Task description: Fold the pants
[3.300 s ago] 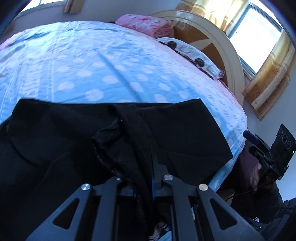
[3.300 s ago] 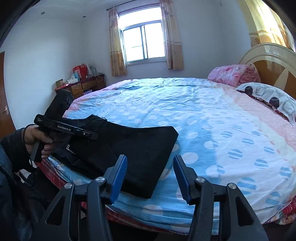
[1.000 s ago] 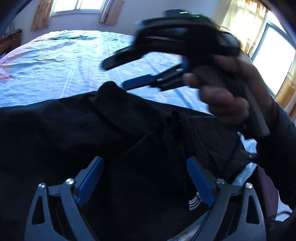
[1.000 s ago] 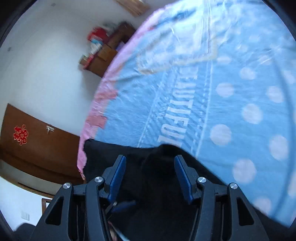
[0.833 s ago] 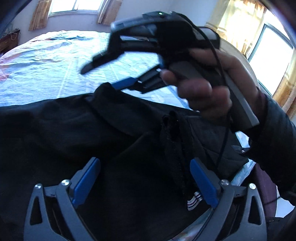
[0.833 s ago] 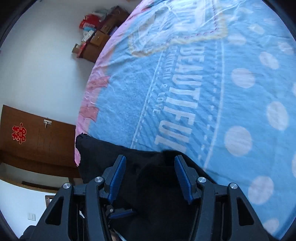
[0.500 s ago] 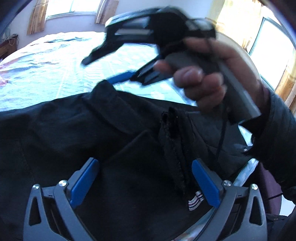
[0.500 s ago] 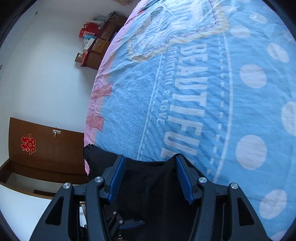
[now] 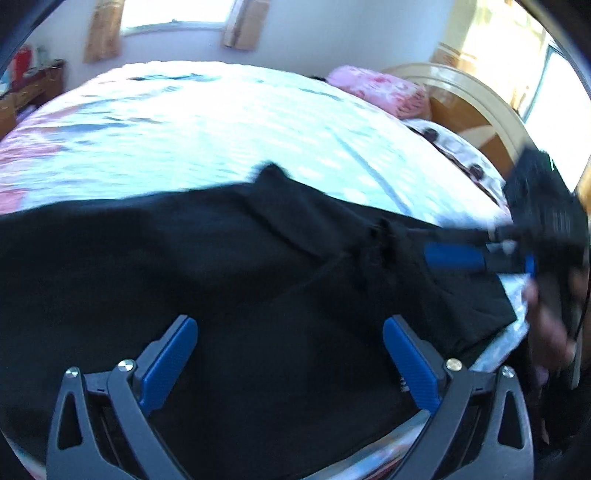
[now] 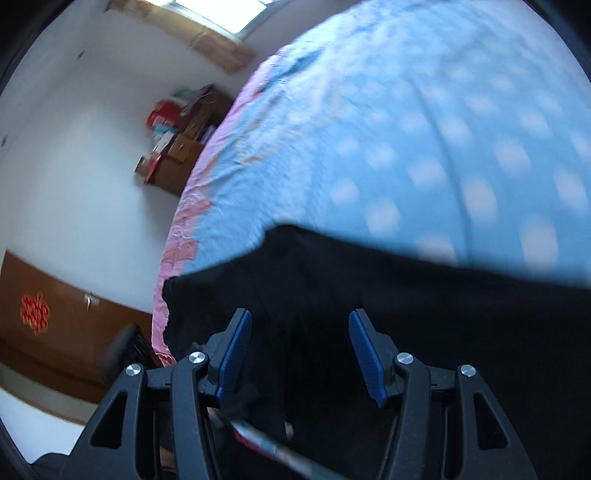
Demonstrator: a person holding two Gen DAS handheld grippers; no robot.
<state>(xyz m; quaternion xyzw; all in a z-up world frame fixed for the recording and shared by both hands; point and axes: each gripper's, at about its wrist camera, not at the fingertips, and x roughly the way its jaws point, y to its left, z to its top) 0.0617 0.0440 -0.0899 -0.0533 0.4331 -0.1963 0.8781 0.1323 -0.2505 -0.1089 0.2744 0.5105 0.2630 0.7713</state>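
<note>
You have one pair of black pants (image 9: 229, 280) in front of you, spread across the near edge of the bed (image 9: 207, 122), part of the fabric hanging over that edge; a bunched ridge of cloth runs through the middle of them in the left wrist view. You hold two grippers; your left gripper (image 9: 290, 354) sits low over the pants with its blue pads wide apart and nothing between them but the cloth beneath; your right gripper (image 10: 300, 345) also stands with its pads apart, above the corner of the pants (image 10: 369, 295) nearest the bed's side; in the left wrist view that same right gripper (image 9: 480, 254) shows blurred at the far right, level with the cloth, and whether it touches the fabric you cannot tell.

The surface is one light blue bedsheet (image 10: 424, 129) with pale dots and a pink border down the side; at the head of the bed you can count two pillows, one pink (image 9: 373, 90) and one white with dark spots (image 9: 454, 151), both against a curved cream and wood headboard (image 9: 480, 107). The room has white walls; one curtained window (image 9: 173, 22) beyond the foot of the bed; one brown door (image 10: 48, 314) with a red ornament (image 10: 35, 308) on it; one wooden cabinet (image 10: 181, 147) piled with boxes in the corner.
</note>
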